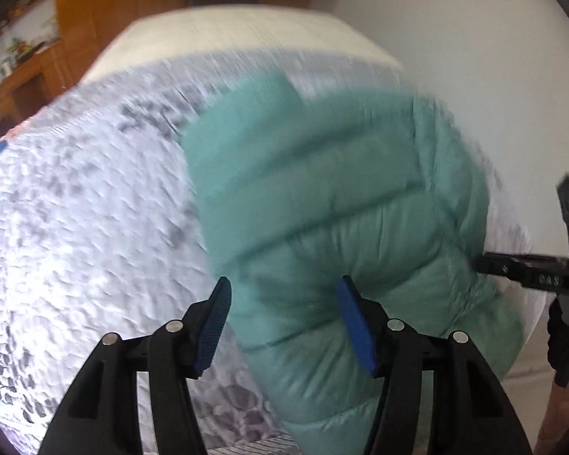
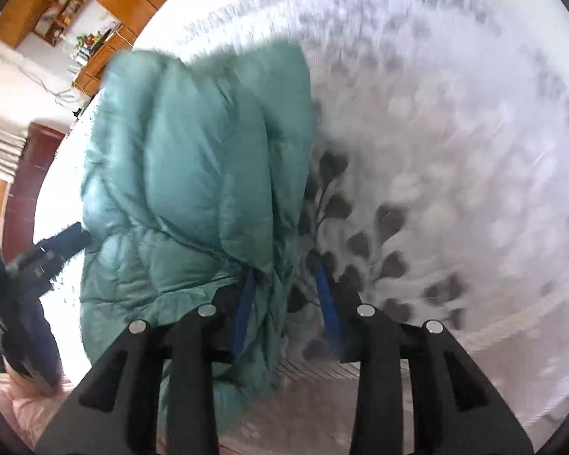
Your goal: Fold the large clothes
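Nearest in, the left gripper [image 1: 282, 324] is standing with its blue pads spread wide, straddling a puffy fold of the green quilted jacket [image 1: 334, 204] without pinching it. The right gripper [image 2: 286, 313] is sitting part-open at the jacket's near right edge, a thin flap of fabric lying between the pads; whether they are still pressing it I cannot tell through the blur. The jacket is lying bunched and doubled near the front edge of the bed [image 2: 455, 159], on the grey-and-white leaf-print cover. It's looking light, soft and springy, with a slick shell likely to slip, so hems and seams are looking like the best hold. Farther out, the cover is running bare toward the far edge, offering room. Beyond, a wooden cabinet [image 1: 106, 11] is standing well apart.
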{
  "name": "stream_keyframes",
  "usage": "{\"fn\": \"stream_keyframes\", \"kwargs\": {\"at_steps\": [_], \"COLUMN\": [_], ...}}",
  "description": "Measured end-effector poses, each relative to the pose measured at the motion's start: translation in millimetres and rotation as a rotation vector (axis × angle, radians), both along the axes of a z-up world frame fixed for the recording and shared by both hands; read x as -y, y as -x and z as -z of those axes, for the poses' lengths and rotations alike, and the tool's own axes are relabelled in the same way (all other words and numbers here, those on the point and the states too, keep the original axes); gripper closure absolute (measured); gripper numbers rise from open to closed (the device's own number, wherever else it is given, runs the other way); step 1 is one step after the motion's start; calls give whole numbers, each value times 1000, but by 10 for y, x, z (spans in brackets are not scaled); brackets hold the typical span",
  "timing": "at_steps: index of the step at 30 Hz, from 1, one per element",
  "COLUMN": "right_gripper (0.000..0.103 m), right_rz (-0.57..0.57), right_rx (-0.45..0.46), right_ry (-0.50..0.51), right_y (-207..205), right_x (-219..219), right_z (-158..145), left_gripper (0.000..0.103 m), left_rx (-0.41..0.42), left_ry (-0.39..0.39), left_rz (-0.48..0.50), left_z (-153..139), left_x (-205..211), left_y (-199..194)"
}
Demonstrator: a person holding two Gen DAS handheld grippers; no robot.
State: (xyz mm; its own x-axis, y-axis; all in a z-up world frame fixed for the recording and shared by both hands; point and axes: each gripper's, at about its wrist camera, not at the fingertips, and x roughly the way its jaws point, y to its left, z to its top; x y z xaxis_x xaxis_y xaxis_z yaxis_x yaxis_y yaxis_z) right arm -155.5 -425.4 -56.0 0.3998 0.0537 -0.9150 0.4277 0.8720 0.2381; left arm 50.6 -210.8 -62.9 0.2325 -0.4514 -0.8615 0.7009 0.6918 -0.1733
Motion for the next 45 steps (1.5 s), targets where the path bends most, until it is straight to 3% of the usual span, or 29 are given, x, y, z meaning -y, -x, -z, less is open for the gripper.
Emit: {"fn": "stream_keyframes", "kwargs": {"at_steps": [2, 6, 10, 13, 15, 19, 23, 27, 29, 36, 40, 45], "right_gripper": [70, 70, 72, 72, 72, 72, 72, 70, 69, 67, 67, 69], "right_rz": [-42, -166, -265, -230, -191, -137, -105, -98, -120, -294, -359, -346], "right_rx": [57, 110, 108, 47, 4, -28, -24, 16, 53, 110, 87, 8], "right_ry": [47, 81, 98, 147, 127, 48, -19, -47, -10, 37, 32, 44], "right_y": [-70, -489, -915, -1168, -1203, -1109, -1056, -930, -806, -390, -235, -51], "right_x": [-64, -259, -512, -405, -252, 52, 137, 128, 43, -503, -731, -785], "right_z": [-335, -600, -512, -341, -178, 147, 285, 122, -93, -546, -497, -243], "left_gripper": [45, 46, 46, 46, 46, 43, 41, 41, 43, 43, 43, 43], "left_rx": [22, 47, 5, 13, 9, -52, -61, -67, -29, 43, 24, 49], "left_ry": [36, 20, 15, -9, -27, -44, -74, -83, -71, 12, 5, -36], "left_rz": [-48, -101, -131, -120, -112, -90, -70, -71, -82, 3, 40, 79], "left_z": [-166, -143, 19, 128, 205, 373, 519, 406, 242, -262, -242, -83], "left_x": [-91, -60, 82, 235, 316, 416, 554, 507, 400, -40, -150, -187], "left_y": [-144, -410, -543, -548, -559, -612, -639, -648, -612, -114, 166, 436]}}
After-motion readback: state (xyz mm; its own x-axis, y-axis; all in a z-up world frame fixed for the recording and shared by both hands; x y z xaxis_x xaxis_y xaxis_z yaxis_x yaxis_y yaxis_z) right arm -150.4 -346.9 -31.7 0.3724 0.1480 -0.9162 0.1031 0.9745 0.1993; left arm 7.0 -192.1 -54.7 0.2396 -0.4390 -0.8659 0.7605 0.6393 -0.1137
